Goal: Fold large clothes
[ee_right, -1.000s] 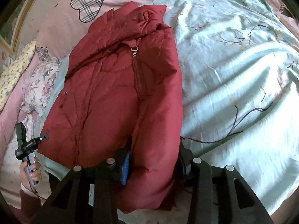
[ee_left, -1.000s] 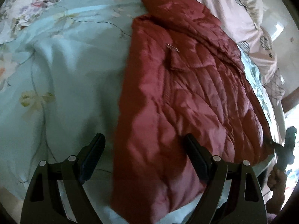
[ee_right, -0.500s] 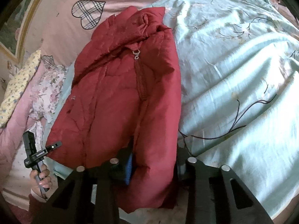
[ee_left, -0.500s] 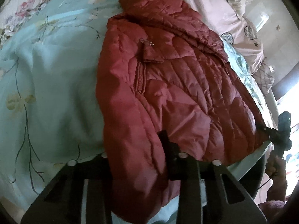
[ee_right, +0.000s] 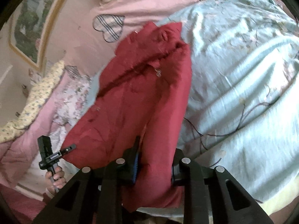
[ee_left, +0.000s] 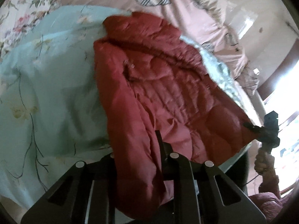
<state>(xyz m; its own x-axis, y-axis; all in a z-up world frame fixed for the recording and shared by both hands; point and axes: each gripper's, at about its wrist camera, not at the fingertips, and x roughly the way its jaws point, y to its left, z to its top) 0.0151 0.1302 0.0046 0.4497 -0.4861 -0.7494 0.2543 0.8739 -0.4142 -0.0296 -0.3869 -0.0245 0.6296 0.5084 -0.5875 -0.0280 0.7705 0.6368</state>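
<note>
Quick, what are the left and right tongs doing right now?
Left tongs: shut on the near hem of the red jacket.
Right tongs: jaws closing, pressed on the same hem at another spot.

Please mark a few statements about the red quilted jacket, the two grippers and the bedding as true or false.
1. The red quilted puffer jacket lies on a pale blue floral quilt. True.
2. The left gripper hangs open above bare quilt. False: it is shut on the jacket's near hem, with fabric bunched between its fingers.
3. The right gripper has jacket fabric between its fingers. True: its jaws are closing on a fold of the hem.
4. The pink sheet beyond the jacket carries plaid heart shapes. True.
5. The jacket is folded into a neat square. False: it lies stretched out lengthwise, collar at the far end.
6. The quilt is plain white. False: it is pale blue with branch and flower prints.
</note>
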